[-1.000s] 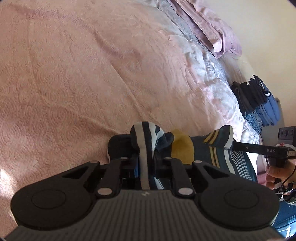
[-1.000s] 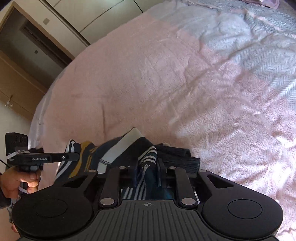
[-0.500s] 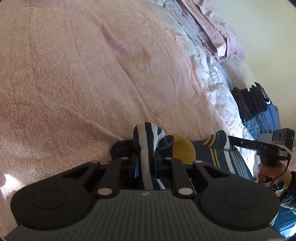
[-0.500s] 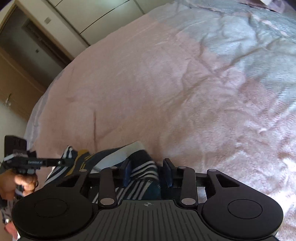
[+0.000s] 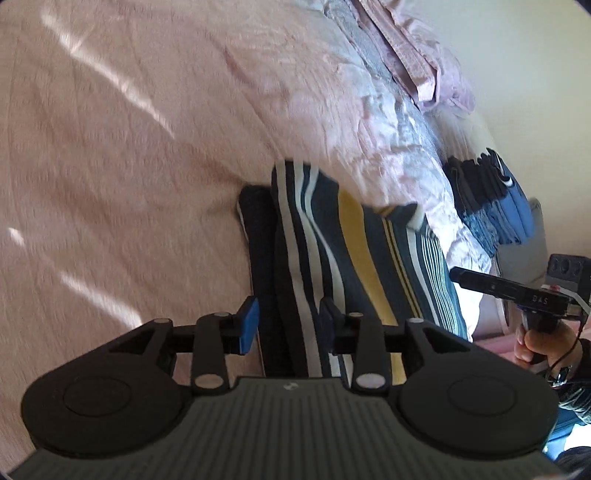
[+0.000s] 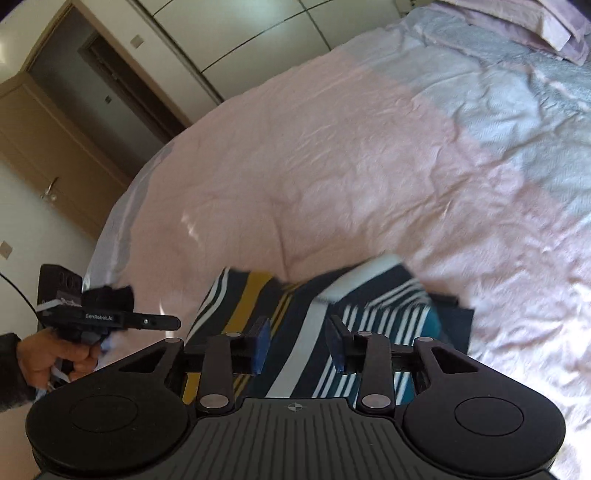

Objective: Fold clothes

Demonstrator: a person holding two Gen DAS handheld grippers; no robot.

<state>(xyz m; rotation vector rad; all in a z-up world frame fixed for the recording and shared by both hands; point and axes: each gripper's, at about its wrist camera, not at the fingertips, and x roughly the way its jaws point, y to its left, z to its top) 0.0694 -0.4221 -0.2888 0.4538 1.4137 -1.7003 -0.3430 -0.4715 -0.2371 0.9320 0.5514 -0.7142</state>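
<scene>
A dark blue shirt with white and yellow stripes [image 5: 354, 251] lies folded on the pink bedspread [image 5: 129, 166], near the bed's front edge. My left gripper [image 5: 290, 326] is open just above its near end, blue pads apart with cloth showing between them. In the right wrist view the same striped shirt [image 6: 317, 310] lies under my right gripper [image 6: 298, 347], which is open too. Each view shows the other gripper held in a hand at the side: the right gripper [image 5: 517, 291] and the left gripper [image 6: 110, 317].
A stack of folded dark and blue clothes [image 5: 487, 199] sits at the bed's right edge. Pink pillows [image 5: 417, 55] lie at the head, over a grey-blue cover [image 6: 509, 92]. A wooden door [image 6: 48, 147] and white wardrobe [image 6: 240, 33] stand beyond the bed.
Both grippers let go of the striped shirt and opened. They pulled back and up, and the shirt now lies flat on the bed.
</scene>
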